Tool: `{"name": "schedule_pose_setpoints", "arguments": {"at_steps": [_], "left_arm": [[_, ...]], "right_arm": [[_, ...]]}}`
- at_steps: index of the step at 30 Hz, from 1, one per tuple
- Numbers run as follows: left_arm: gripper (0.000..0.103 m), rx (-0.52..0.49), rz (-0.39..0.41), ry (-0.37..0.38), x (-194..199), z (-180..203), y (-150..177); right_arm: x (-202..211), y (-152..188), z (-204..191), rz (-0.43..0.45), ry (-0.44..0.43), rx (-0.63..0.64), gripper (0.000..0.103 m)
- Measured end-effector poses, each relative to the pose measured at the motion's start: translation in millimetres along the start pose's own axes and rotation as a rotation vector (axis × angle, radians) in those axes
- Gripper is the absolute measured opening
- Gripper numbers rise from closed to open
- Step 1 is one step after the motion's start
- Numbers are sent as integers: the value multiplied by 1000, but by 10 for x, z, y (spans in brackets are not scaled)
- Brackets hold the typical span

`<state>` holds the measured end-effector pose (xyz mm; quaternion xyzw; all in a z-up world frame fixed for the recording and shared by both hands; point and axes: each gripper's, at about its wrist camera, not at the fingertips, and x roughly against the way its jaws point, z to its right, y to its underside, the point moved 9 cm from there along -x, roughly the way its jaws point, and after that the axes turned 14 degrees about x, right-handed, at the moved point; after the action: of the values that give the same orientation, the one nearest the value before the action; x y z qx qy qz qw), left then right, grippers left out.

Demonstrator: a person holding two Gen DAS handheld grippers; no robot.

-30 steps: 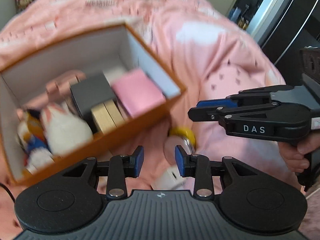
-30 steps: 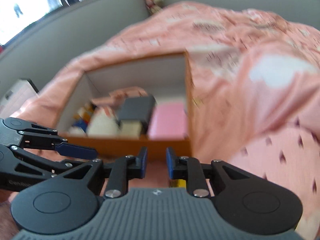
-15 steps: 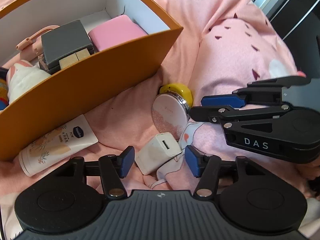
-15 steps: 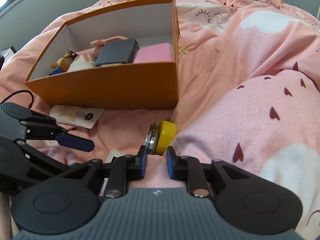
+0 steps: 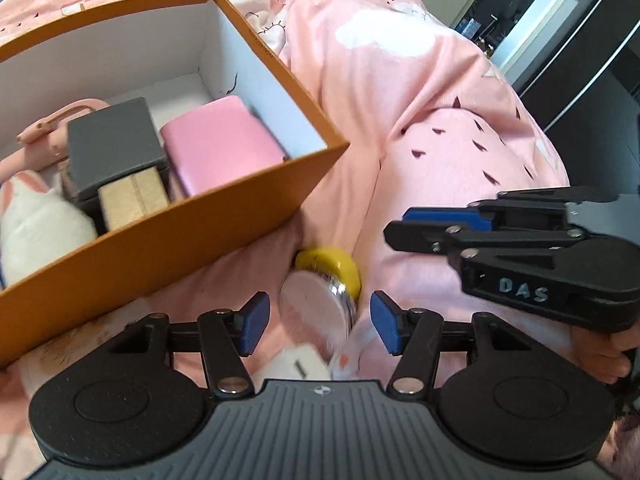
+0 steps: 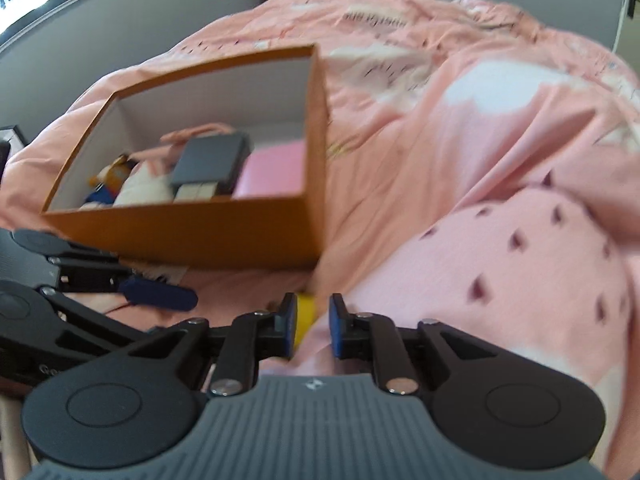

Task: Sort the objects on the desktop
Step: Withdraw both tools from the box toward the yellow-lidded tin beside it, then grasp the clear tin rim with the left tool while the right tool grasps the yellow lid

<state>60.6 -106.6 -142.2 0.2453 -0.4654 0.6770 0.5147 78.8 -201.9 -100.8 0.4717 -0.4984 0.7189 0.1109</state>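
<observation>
Down between the spread blue fingers (image 5: 253, 322) of the left gripper (image 5: 318, 326) sits a round compact mirror (image 5: 318, 312), flanked but not yet pressed, so the jaws stand open around it. It lies on the pink bedspread (image 5: 420, 92), tipped on edge against a yellow round case (image 5: 330, 266), its flat face turned toward the camera and its axis running away toward the orange box (image 5: 168, 248). That tilt probably comes from the soft fold of bedding it leans into. A white charger (image 5: 298, 366) lies just below it, blurred. The right gripper (image 6: 312, 326) hovers beside, fingers drawn nearly together on nothing, likely kept out of the way. Inside the box already rest a pink pouch (image 5: 224, 148), a grey box (image 5: 112, 144) and a plush toy (image 5: 36, 216), suggesting the mirror goes there next.
</observation>
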Motion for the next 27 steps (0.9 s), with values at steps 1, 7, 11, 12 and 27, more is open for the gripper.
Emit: {"name": "schedule_pose_setpoints", "arguments": {"at_steps": [1,7,11,12,27], "left_arm": [[66,5,-6,-6,-50,7,-10],[60,50,-72,-6,-343,44,41],[41,102,-88,8,-345,-45,69],[38,113,-85,6,-329,-69,70],[27,216,-74,9,-231,-310,124]], "right_arm": [[2,-20,44,5,8,-6,17],[-44,-58,148,19,10,-41,17],[-85,-58,125,17,-10,-52,18],[-91,-58,115,15,-16,-53,18],[-575,55,-109,-171,-100,-78,27]]}}
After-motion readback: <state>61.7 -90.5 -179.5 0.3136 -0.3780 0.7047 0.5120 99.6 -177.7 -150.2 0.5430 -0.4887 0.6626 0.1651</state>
